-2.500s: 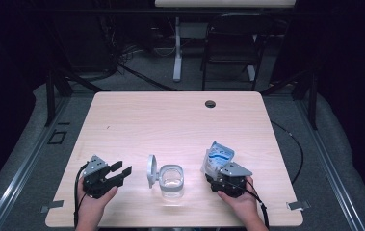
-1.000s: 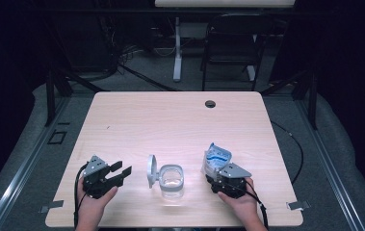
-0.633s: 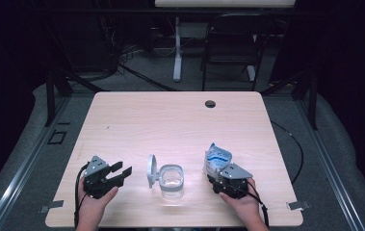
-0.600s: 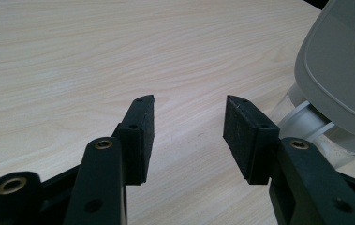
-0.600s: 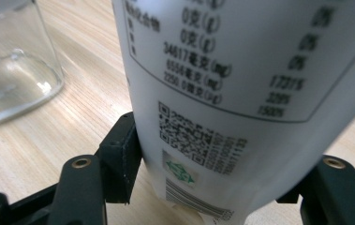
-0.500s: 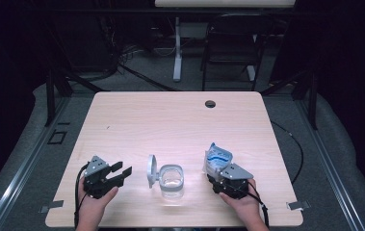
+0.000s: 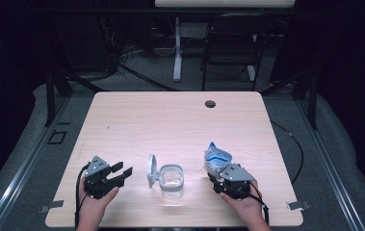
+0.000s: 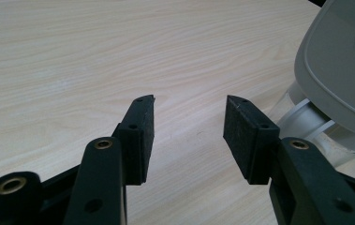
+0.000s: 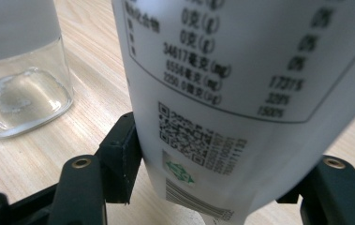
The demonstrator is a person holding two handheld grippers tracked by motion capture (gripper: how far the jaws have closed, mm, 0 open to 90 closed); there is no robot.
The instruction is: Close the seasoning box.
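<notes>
Grippers sitting at the near table edge: left gripper (image 7: 121,172) gaping, clasping nothing; right gripper (image 7: 217,177) clamping a white-and-blue pouch (image 7: 215,159) upright. Between them, standing on the table (image 7: 180,120), a clear glass jar (image 7: 171,179), grey lid (image 7: 151,170) flipped open leftward.

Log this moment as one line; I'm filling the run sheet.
left claw: open, beside jar | right claw: shut on pouch | jar: lid flipped open, on table | pouring: not yet
</notes>
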